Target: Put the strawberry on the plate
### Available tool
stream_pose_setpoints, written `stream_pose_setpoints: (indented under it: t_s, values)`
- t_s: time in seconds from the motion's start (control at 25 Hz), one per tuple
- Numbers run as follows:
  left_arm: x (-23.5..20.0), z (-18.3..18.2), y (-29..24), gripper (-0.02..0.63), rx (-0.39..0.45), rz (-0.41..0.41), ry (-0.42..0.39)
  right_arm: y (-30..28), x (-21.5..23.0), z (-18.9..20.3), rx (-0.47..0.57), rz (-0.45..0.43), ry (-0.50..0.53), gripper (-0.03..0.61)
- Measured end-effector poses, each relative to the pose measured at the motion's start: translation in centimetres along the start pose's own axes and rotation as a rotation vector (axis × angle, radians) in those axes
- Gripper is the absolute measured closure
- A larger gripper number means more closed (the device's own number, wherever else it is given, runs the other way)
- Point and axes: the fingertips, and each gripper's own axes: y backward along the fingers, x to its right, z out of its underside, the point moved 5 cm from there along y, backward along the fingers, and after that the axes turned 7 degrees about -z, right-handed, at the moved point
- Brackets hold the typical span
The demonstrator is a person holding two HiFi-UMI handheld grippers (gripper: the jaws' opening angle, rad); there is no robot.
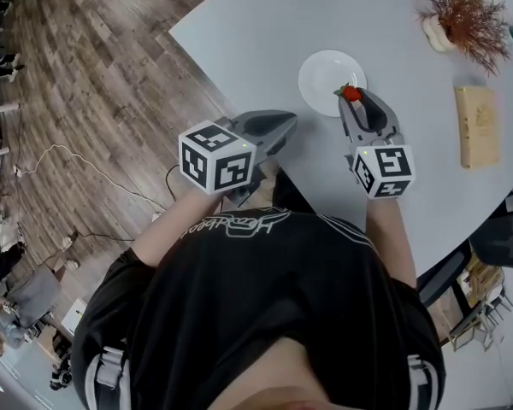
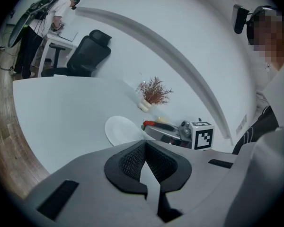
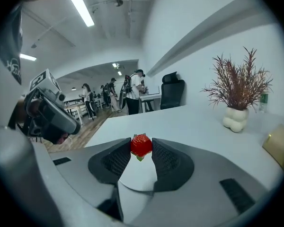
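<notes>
Between the pads of the right gripper, the strawberry is clamped across its widest flanks, with a green leaf showing below. In the head view it sits over the plate at the rim's 4 o'clock sector; contact with the plate cannot be determined. Judged light, soft and easily bruised, with slick skin: grip the flanks only, apply minimal pressure, and release low to prevent rolling. The left gripper is closed and empty, at 8 o'clock from the plate, over the table edge. A dried plant stands well apart at 2 o'clock
</notes>
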Motion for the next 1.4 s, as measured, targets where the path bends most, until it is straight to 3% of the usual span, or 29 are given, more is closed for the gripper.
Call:
stream_pose_setpoints:
  t_s: [0.24, 0.6, 1.04, 1.4]
  values:
    - [-0.3, 0.4, -0.7, 0.607, -0.021, 0.001, -0.011, -1.5, 0.2, 1.7, -0.071, 0.043, 0.111, 0.445]
    - [-0.7, 0.1, -1.3, 0.607, -0.029, 0.022, -0.032, -3.0, 1.8, 4.0, -0.153, 0.089, 0.068, 0.445]
    - [-1.0, -0.3, -0.9, 0.607, -0.018, 0.004, -0.038, -3.9, 0.7, 4.6, -0.257, 0.086, 0.174, 0.445]
    - [-1.0, -0.6, -0.4, 0.607, 0.005, -0.005, -0.029, -4.0, 0.8, 4.7, -0.258, 0.099, 0.172, 0.445]
